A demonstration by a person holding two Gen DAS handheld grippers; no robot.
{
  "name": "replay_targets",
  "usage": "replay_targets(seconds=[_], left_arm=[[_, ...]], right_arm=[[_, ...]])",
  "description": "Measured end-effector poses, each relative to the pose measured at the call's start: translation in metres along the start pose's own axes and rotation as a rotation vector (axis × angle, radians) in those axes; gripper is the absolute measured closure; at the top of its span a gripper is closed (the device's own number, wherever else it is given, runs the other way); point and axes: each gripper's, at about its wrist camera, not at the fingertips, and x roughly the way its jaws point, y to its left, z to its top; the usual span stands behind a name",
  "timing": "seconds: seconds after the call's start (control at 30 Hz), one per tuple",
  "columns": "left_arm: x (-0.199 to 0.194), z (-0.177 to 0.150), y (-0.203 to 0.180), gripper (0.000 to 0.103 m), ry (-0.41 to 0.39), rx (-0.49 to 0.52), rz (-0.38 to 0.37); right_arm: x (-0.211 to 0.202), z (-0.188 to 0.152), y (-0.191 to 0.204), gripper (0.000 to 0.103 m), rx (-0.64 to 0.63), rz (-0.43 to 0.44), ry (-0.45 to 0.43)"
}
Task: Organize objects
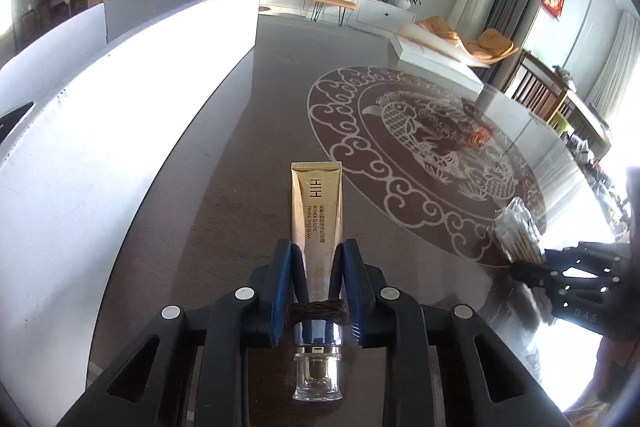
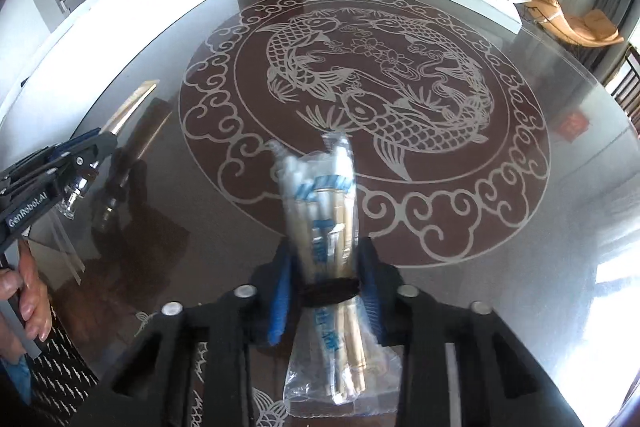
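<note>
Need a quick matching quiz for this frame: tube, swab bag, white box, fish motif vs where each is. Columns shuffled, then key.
Things:
1. tube
2. swab bag
3. white box
4. fish motif

Places:
A. printed at the tabletop's centre
B. clamped in the right gripper
C. clamped in the left gripper
D. standing along the table's left edge

Pairs: 1-C, 2-B, 3-D, 4-A
</note>
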Motion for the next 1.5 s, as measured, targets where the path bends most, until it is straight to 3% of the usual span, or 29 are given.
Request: replay_targets(seconds=[0.2, 0.3, 0.4, 0.6, 0.7, 0.8, 0.97, 1.03, 1.07, 1.13, 1.2, 1.33, 1.5], left_arm=[[-0.042, 0.001, 0.018, 0.078, -0.129, -0.103, -0.154], [-0.078, -0.005, 0.025, 0.078, -0.197, -0.138, -0.182], [-0.117, -0.002, 0.039, 0.078, -0.262, -0.164, -0.163], [-0.171, 0.028, 0.108, 0.078, -0.335, -0.237, 0.010], [-0.173, 0.037, 0.155, 0.078, -0.293, -0.300, 0.117], [-0.162, 0.041, 0.186, 0.078, -0.222, -0.325, 0.211], [-0.142, 0.036, 0.203, 0.075, -0.128, -0.316, 0.322], [-0.136, 0.033, 0.205, 0.056, -0.109, -0.319, 0.354], [-0.135, 0.032, 0.206, 0.050, -0.108, -0.321, 0.385], [-0.138, 0.029, 0.208, 0.029, -0.126, -0.323, 0.413], [-0.142, 0.027, 0.209, 0.018, -0.147, -0.328, 0.423], [-0.150, 0.030, 0.203, 0.013, -0.173, -0.304, 0.454], [-0.158, 0.032, 0.186, 0.006, -0.178, -0.244, 0.506]], right_arm=[[-0.043, 0.001, 0.007, 0.073, 0.041, 0.076, -0.140], [-0.069, 0.015, 0.029, 0.073, -0.007, 0.110, -0.219], [-0.095, 0.040, 0.061, 0.073, -0.057, 0.176, -0.305], [-0.125, 0.109, 0.165, 0.073, -0.200, 0.360, -0.422], [-0.122, 0.138, 0.222, 0.073, -0.256, 0.448, -0.420], [-0.098, 0.158, 0.269, 0.073, -0.282, 0.499, -0.359], [-0.029, 0.171, 0.314, 0.069, -0.270, 0.502, -0.144], [-0.009, 0.167, 0.317, 0.049, -0.263, 0.497, -0.089], [-0.006, 0.166, 0.316, 0.047, -0.256, 0.485, -0.089], [-0.007, 0.163, 0.307, 0.039, -0.243, 0.478, -0.108], [-0.013, 0.162, 0.298, 0.030, -0.236, 0.483, -0.133], [-0.030, 0.166, 0.282, 0.019, -0.244, 0.442, -0.181], [-0.043, 0.163, 0.272, 0.018, -0.232, 0.455, -0.212]])
